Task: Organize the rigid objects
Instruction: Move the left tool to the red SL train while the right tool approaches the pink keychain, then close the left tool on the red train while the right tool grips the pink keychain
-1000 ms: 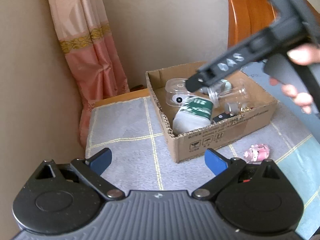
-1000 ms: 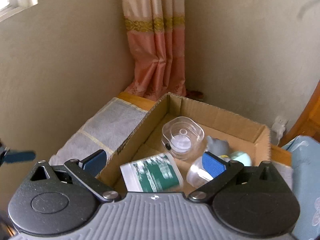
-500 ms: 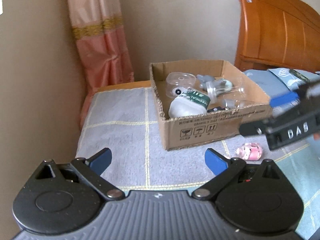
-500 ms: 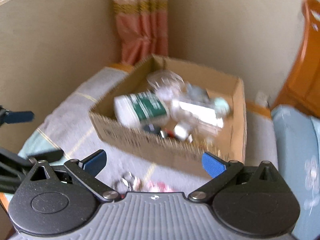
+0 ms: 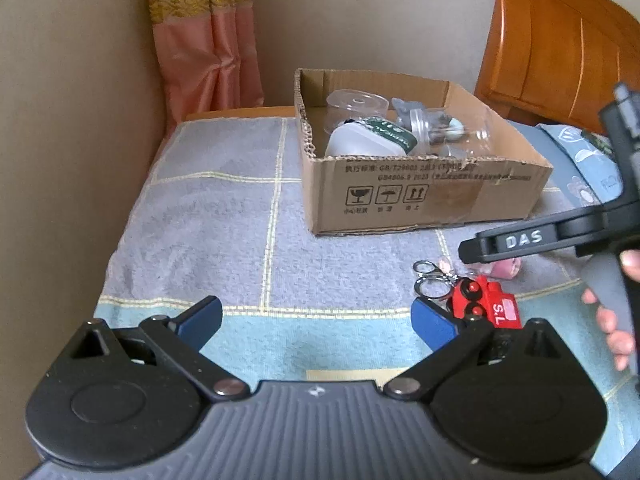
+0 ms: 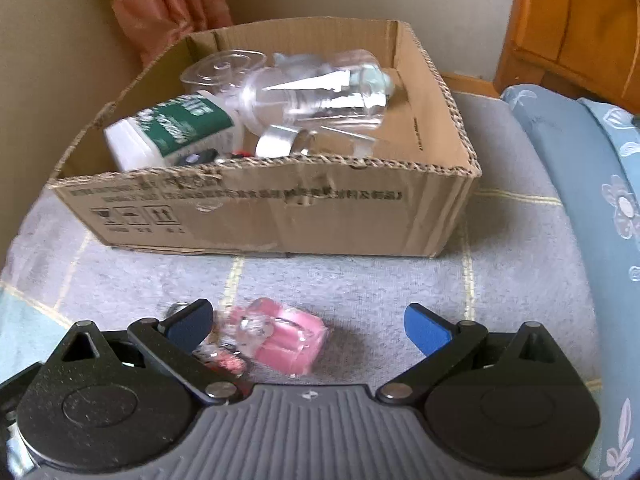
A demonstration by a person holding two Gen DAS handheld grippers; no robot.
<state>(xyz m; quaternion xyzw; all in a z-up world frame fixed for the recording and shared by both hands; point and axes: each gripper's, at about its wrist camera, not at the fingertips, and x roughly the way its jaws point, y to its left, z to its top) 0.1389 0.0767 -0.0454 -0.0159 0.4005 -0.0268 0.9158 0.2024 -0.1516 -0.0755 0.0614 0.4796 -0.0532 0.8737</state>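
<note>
We hold both grippers spread and empty: left gripper hangs over the blanket, right gripper sits low just above the pink toy. The pink toy lies on the blanket in front of the cardboard box, with the red toy car and its key rings just beside it. The box already holds a white bottle and clear plastic containers.

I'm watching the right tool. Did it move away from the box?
Yes. The right tool has backed out from over the cardboard box; the box now sits ahead of it, with the pink toy between its open fingers.
</note>
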